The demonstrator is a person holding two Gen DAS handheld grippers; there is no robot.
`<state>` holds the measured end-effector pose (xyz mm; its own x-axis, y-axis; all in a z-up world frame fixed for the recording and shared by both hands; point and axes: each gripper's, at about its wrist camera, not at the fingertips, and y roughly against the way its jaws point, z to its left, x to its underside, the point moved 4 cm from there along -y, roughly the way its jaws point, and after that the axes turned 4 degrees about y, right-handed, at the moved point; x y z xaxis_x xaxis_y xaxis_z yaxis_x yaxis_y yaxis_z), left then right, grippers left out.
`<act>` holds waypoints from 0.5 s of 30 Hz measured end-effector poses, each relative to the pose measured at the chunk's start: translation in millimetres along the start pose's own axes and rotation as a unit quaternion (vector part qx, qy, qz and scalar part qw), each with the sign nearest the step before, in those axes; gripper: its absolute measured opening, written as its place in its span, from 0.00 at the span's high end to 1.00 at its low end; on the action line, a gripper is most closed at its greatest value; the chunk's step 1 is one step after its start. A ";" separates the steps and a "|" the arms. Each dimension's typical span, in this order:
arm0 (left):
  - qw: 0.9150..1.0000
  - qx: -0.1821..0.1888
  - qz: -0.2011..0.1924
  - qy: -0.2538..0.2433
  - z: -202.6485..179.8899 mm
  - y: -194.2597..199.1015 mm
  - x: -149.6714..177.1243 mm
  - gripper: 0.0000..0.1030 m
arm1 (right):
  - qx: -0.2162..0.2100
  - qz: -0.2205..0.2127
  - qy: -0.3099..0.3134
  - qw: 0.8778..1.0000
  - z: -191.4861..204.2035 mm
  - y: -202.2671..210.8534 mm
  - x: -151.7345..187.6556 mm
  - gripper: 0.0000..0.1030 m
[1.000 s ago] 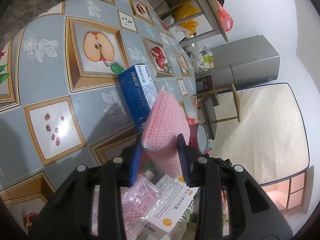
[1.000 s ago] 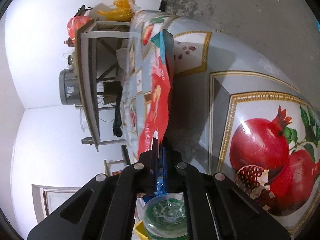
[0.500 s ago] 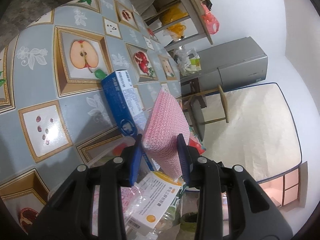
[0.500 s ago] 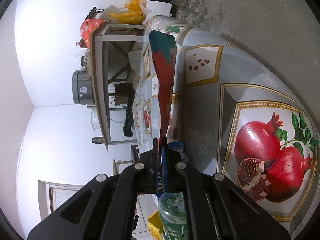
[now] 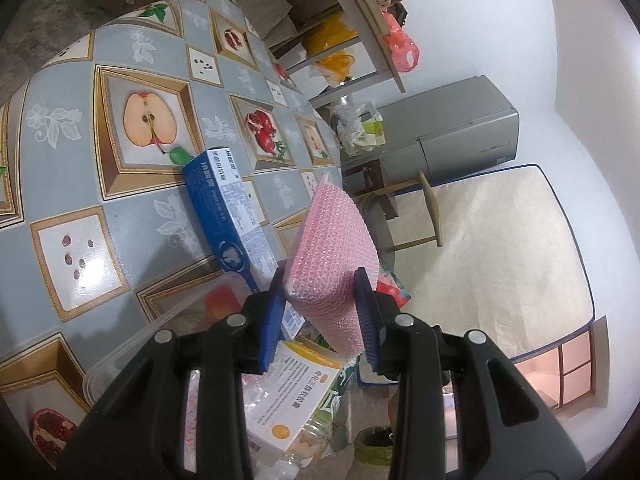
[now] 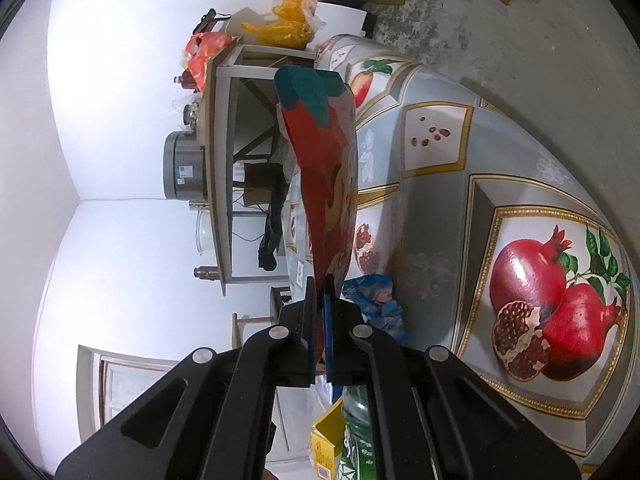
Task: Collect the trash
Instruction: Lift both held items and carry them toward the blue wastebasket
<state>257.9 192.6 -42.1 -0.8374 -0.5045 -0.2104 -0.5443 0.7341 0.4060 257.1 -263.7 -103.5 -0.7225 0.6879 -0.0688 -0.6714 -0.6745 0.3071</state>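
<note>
My left gripper (image 5: pixel 320 300) is shut on a pink bubble-wrap pouch (image 5: pixel 334 248), held above the table. A long blue box (image 5: pixel 226 208) lies on the fruit-print tablecloth (image 5: pixel 80 184) just left of the pouch. Below the fingers sits a clear plastic bin (image 5: pixel 120 364) with a white-and-orange box (image 5: pixel 296 396) and a bottle in it. My right gripper (image 6: pixel 319 312) is shut on a red snack wrapper with a teal top (image 6: pixel 324 168), which stands upright in the air over the table (image 6: pixel 440 208). A crumpled blue wrapper (image 6: pixel 376 296) lies just beyond its fingertips.
Past the table's far edge stand a wooden shelf (image 5: pixel 360 28) with orange and yellow bags, a grey cabinet (image 5: pixel 452 132), a wooden chair (image 5: pixel 424 208) and a mattress (image 5: pixel 500 248). Under the right gripper are a green bottle (image 6: pixel 360 444) and a yellow box (image 6: pixel 326 440).
Both grippers have risen, so the table looks smaller and farther. The red wrapper has lifted off the tablecloth and now hangs upright; the blue wrapper beneath has come into view.
</note>
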 end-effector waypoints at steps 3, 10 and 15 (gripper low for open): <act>1.000 0.005 -0.001 -0.002 -3.0 2.0 0.6 0.69 | -0.004 0.000 0.008 1.000 6.1 3.1 2.9 0.97; 1.000 0.024 -0.005 -0.007 -11.5 7.8 1.8 0.69 | -0.016 -0.003 0.016 1.000 15.3 10.8 4.8 0.97; 0.999 0.031 -0.008 -0.013 -18.6 10.9 4.9 0.69 | -0.024 -0.008 0.022 0.999 19.8 19.5 6.1 0.97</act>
<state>248.8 189.6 -22.2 -0.8294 -0.5050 -0.2388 -0.5586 0.7538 0.3460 242.8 -267.4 -79.1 -0.7180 0.6866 -0.1145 -0.6887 -0.6769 0.2597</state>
